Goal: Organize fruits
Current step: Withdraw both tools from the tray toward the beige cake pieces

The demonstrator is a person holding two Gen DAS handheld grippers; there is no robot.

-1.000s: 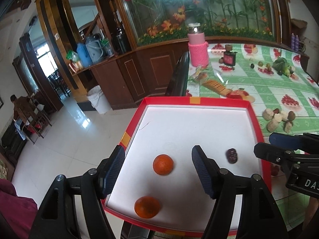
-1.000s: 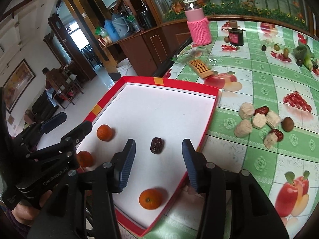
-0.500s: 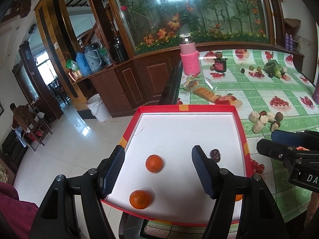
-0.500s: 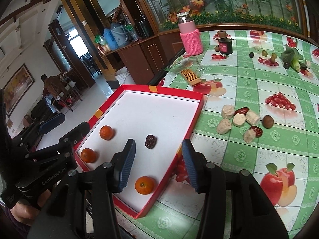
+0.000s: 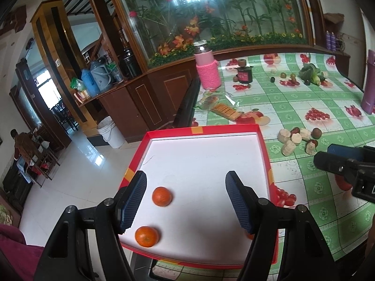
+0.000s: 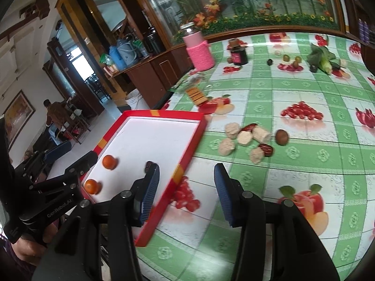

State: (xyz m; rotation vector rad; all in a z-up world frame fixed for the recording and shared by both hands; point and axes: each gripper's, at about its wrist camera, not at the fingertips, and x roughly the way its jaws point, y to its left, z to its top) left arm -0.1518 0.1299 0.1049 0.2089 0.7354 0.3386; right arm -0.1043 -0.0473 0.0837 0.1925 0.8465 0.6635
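Observation:
A red-rimmed white tray (image 5: pixel 201 130) (image 6: pixel 178 116) sits at the table's near left corner. Two oranges (image 5: pixel 161 196) (image 5: pixel 146 236) lie in its near left part; the right wrist view shows them too (image 6: pixel 109 162) (image 6: pixel 91 186), plus a dark date (image 6: pixel 148 164) partly behind a finger. A third orange is almost hidden behind my left gripper's right finger. My left gripper (image 5: pixel 186 201) hangs open above the tray, empty. My right gripper (image 6: pixel 186 193) is open and empty over the tablecloth beside the tray's right rim. A cluster of pale chunks, dates and a brown fruit (image 6: pixel 248 139) (image 5: pixel 297 138) lies right of the tray.
Further back on the green fruit-print tablecloth stand a pink knitted jar (image 5: pixel 207 70), a dark jar (image 5: pixel 244 75), a biscuit pack (image 5: pixel 226 111), small fruits and greens (image 5: pixel 309 75) and a purple bottle (image 5: pixel 369 82). The table edge drops to a tiled floor on the left.
Both grippers have pulled back and up from the tray. The right gripper has swung right, from over the date in the tray to over the tablecloth. Both stay open.

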